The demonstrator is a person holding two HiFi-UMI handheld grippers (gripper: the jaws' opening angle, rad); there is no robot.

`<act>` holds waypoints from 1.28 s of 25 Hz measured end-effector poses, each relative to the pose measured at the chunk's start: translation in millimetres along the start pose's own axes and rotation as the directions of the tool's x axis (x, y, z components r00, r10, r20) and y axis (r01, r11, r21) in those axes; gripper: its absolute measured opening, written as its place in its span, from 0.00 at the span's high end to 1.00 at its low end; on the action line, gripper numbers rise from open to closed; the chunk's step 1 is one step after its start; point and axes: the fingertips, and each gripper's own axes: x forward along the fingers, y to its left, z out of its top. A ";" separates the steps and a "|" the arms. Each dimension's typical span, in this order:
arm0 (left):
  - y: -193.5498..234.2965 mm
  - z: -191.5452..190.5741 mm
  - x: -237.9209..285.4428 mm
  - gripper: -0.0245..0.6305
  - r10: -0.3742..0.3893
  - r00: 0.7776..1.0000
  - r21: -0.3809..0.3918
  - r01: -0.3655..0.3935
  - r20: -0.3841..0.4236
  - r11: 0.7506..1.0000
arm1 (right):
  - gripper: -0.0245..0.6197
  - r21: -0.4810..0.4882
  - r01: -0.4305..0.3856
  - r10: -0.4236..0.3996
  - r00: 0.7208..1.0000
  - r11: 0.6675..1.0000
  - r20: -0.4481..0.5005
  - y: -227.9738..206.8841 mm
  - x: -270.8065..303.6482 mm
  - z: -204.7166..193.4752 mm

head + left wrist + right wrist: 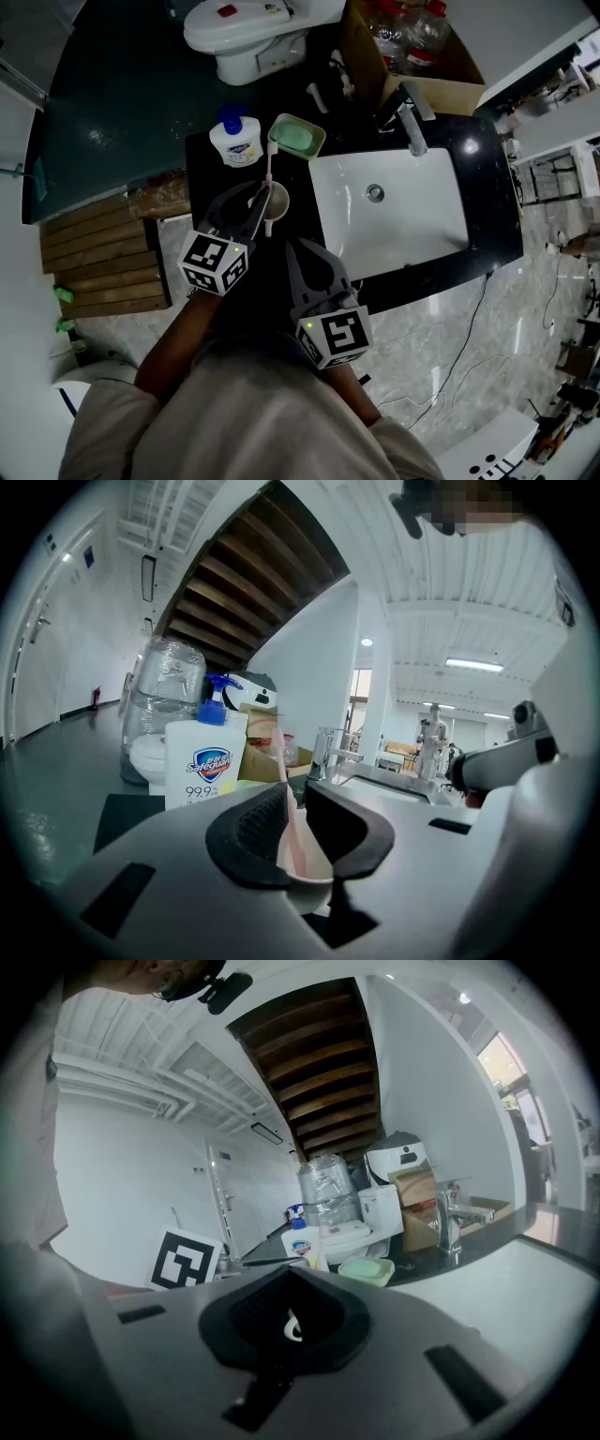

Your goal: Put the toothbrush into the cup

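Note:
A pink toothbrush [270, 173] stands nearly upright between the jaws of my left gripper [260, 199], which is shut on its handle. The brush's lower end reaches down into a white cup [280, 201] on the black counter, left of the sink. In the left gripper view the toothbrush [284, 780] fills the narrow slot between the pads of the left gripper [292, 797], and the cup [307, 872] shows just below them. My right gripper [298, 251] hangs nearer to me, right of the cup, shut and holding nothing; in its own view the right gripper [289, 1286] points toward the counter.
A white soap bottle [234, 141] and a green soap dish [297, 137] stand just behind the cup. The white sink [412, 234] with its faucet [411, 127] lies to the right. A toilet [253, 33] and a cardboard box [441, 89] are beyond the counter.

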 end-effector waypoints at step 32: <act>-31.2 22.4 -44.7 0.95 -0.042 0.996 -0.007 0.043 0.081 0.999 | 0.95 -0.056 -0.007 0.010 0.999 0.998 0.048 5.2 -10.7 10.3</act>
